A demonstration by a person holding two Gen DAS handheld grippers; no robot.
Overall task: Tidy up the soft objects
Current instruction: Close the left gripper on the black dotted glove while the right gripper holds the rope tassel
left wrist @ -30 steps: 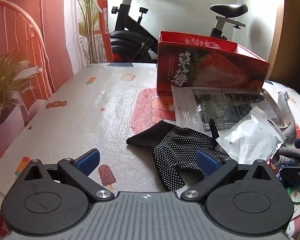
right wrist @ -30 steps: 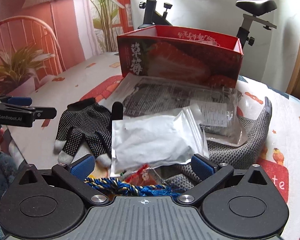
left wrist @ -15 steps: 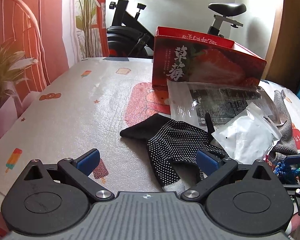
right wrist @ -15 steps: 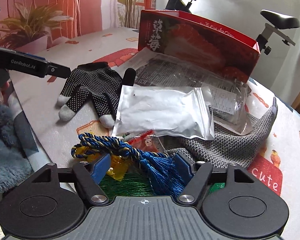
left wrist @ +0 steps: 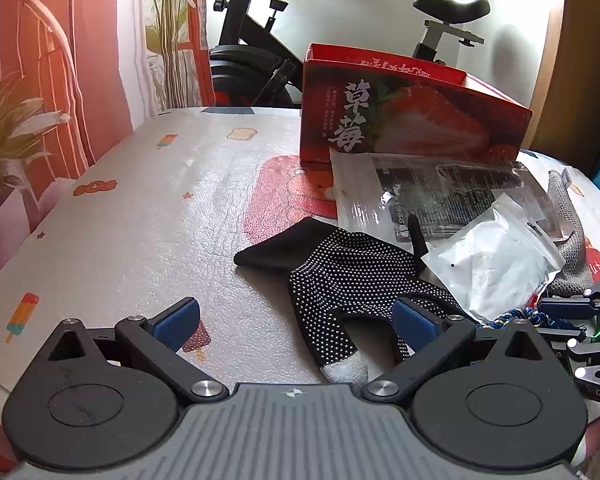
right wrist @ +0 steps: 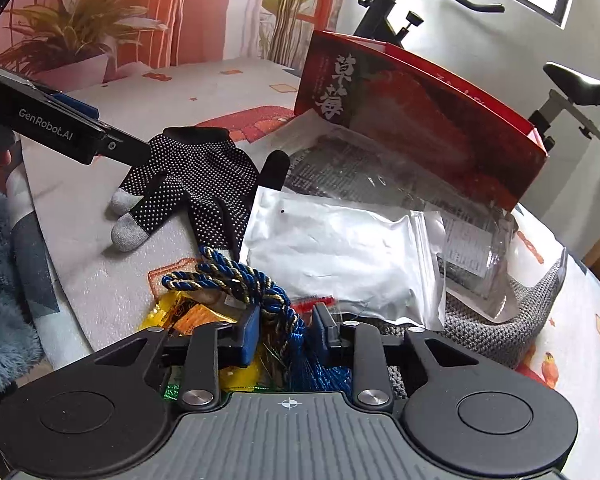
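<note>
Two grippers are working over a table covered in a patterned cloth. The right gripper is reaching in at the table's near edge, and its jaws have just been closing; its blue pads are now pinching the blue tasselled cord between them, so it is grasping that cord. The cord is lying on top of yellow wrappers at the near edge, just beside a white pouch. The left gripper is hovering with its jaws spread wide, released and gripping nothing, above a black dotted glove that is lying flat near the middle of the table with its grey fingertips pointing toward the near edge. The white pouch is overlapping one finger of the glove and resting partly on a clear plastic bag. A grey knitted glove is lying under those bags toward the table's right side. A red strawberry box is standing open toward the far edge, touching the clear bag. An exercise bike is standing behind the table.
</note>
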